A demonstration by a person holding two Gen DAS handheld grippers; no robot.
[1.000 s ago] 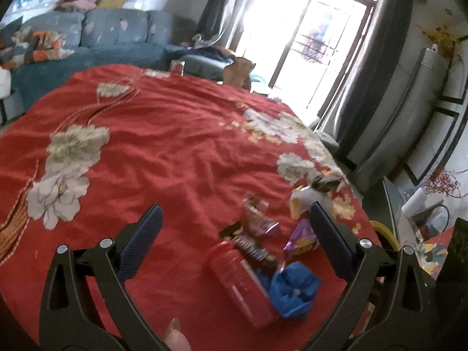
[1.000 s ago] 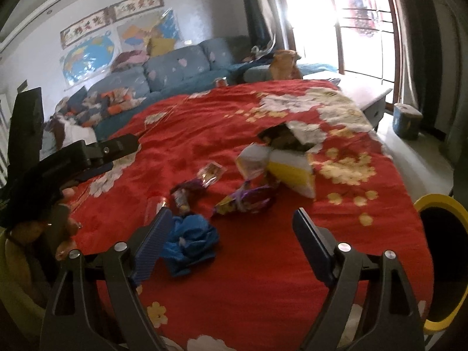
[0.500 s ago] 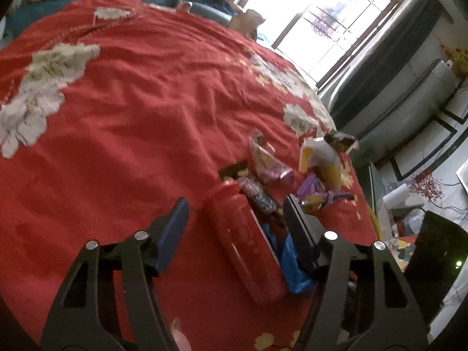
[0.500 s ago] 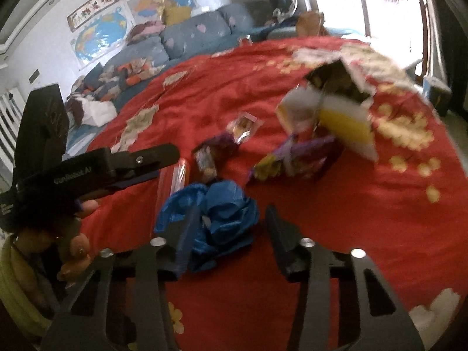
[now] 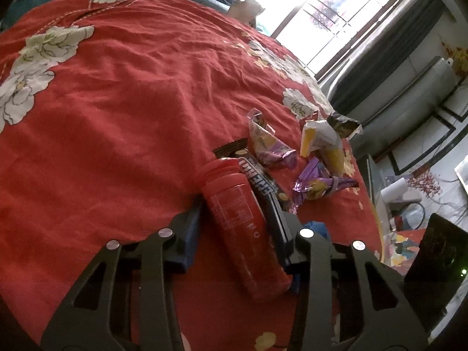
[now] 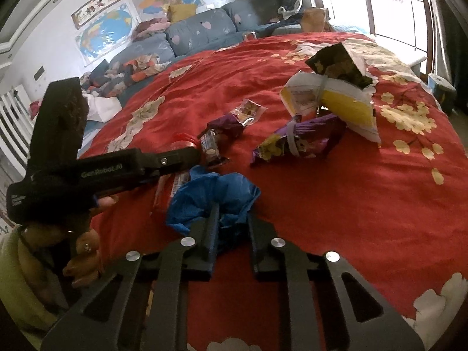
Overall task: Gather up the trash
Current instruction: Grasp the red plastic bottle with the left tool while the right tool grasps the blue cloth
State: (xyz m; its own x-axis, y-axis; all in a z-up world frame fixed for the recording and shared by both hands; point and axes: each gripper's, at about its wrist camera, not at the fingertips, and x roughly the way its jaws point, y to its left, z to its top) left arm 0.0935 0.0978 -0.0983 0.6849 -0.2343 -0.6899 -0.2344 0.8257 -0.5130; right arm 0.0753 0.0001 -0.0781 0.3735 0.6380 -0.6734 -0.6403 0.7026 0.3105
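left gripper [image 5: 235, 219] straddles the red bottle [image 5: 242, 222], which lies on its side on the red cloth [image 5: 117, 117]. jaws closing, gap narrow. the far finger looks hard against the bottle's side; the near finger [image 5: 190, 234] sits just beside it, contact not clear. bottle cap points away past the fingertips, base back toward the gripper body.

right gripper [image 6: 231, 222] has its jaws closing on the blue wad [image 6: 210, 196], a crumpled blue bag or glove. the wad's near edge sits between the fingertips, most of it bulging beyond them. gap narrow, pads already biting into the folds.

beyond both sets of fingers: a dark snack bar [image 5: 260, 181] touching the bottle's far side, purple wrappers [image 6: 298, 140], a yellow-white bag [image 6: 336, 102].

doing this step well, as i judge it:
- bottle is round and slick; finish the squeeze across its middle, not near the cap, or it may roll out or pivot on lift.
- watch the snack bar beside the far finger. it could get pinched along or dragged.
- wad is soft; a thin fold may slip. get the pads over a thick bunch before lifting.
- lift both straight up off the cloth, so the cloth is not snagged.
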